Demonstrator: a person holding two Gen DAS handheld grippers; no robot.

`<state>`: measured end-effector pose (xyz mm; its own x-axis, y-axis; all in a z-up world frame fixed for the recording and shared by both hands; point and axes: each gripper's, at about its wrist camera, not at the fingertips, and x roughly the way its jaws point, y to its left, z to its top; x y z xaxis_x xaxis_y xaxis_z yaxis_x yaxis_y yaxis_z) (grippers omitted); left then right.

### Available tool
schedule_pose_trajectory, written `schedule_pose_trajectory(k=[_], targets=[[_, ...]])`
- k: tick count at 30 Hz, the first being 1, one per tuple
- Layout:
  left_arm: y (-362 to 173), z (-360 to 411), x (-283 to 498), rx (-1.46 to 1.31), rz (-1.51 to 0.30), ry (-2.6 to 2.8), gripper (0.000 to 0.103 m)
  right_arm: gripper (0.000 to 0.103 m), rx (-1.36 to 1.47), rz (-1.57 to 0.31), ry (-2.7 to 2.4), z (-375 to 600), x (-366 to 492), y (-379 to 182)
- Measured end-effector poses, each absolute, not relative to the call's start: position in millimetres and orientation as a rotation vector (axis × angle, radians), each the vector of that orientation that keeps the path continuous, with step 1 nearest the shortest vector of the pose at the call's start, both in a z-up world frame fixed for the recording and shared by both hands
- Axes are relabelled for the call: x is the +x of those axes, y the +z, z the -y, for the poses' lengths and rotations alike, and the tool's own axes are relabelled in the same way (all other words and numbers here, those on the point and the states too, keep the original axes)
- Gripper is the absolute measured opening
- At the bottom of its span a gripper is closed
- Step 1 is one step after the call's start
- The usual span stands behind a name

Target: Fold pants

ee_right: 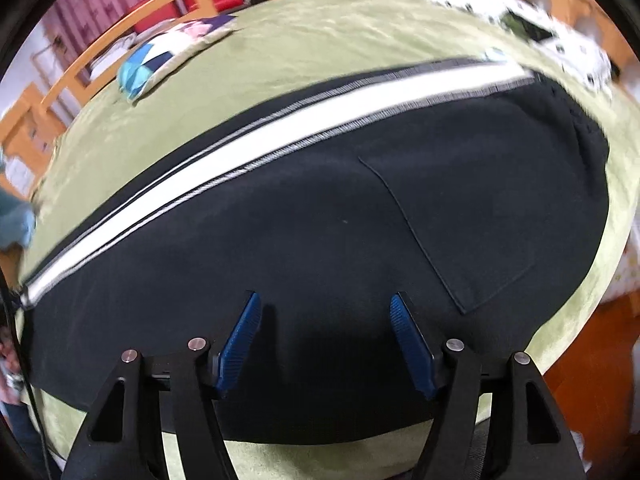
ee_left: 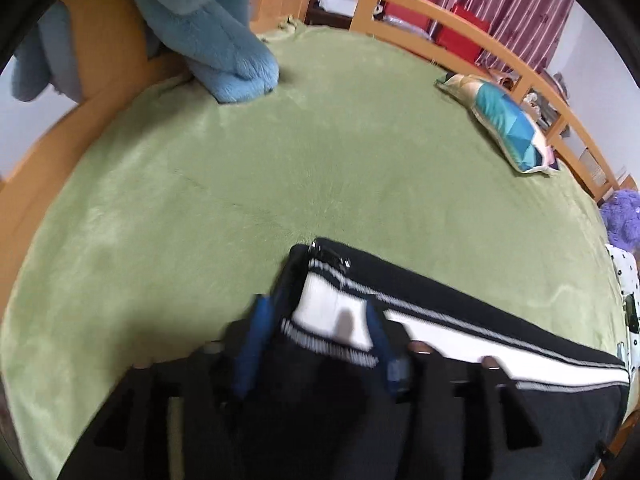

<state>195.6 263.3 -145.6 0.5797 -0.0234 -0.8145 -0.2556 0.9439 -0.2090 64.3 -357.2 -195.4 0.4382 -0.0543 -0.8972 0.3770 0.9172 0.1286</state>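
Black pants [ee_right: 320, 216] with a white side stripe lie flat on the green blanket [ee_right: 340, 40]; a back pocket shows at the right. In the left wrist view the pants [ee_left: 460, 320] run to the right from the leg end. My left gripper [ee_left: 316, 312] has its blue fingers spread on either side of the leg hem, with cloth lying between them. My right gripper [ee_right: 326, 306] is open, its fingers hovering just over the black cloth near the front edge of the pants.
A blue plush toy [ee_left: 216, 32] sits at the far left of the bed. A patterned pillow [ee_left: 508, 124] lies by the wooden rail [ee_left: 440, 20]. A purple plush [ee_left: 622, 216] and a dotted white cloth [ee_right: 540, 24] are on the waist side.
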Motion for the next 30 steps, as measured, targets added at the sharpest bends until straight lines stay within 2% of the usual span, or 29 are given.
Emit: schedule_pose_trajectory(k=[6, 14, 20, 24, 26, 27, 28, 30], targets=[[-128, -266, 119, -0.366, -0.915, 0.09, 0.061, 0.067, 0.325, -1.035, -0.252, 360, 50, -175], [-160, -276, 44, -0.608, -0.907, 0.077, 0.061, 0.067, 0.33, -1.011, -0.169, 350, 43, -171], [-197, -287, 58, -0.656, -0.929, 0.147, 0.061, 0.067, 0.281, -1.026, -0.144, 335, 32, -170], [-208, -293, 72, -0.694, -0.881, 0.168, 0.059, 0.067, 0.316, -1.034, -0.135, 333, 27, -168], [-207, -292, 80, -0.697, -0.875, 0.199, 0.049, 0.067, 0.363, -1.03, -0.123, 335, 25, -166], [-206, -294, 81, -0.699, -0.876, 0.217, 0.035, 0.067, 0.381, -1.025, -0.126, 338, 25, -165], [-204, -296, 82, -0.721, -0.871, 0.202, 0.025, 0.067, 0.39, -1.02, -0.129, 339, 24, -164], [-190, -296, 82, -0.741, -0.856, 0.183, 0.02, 0.067, 0.41, -1.006, -0.132, 343, 23, -160]])
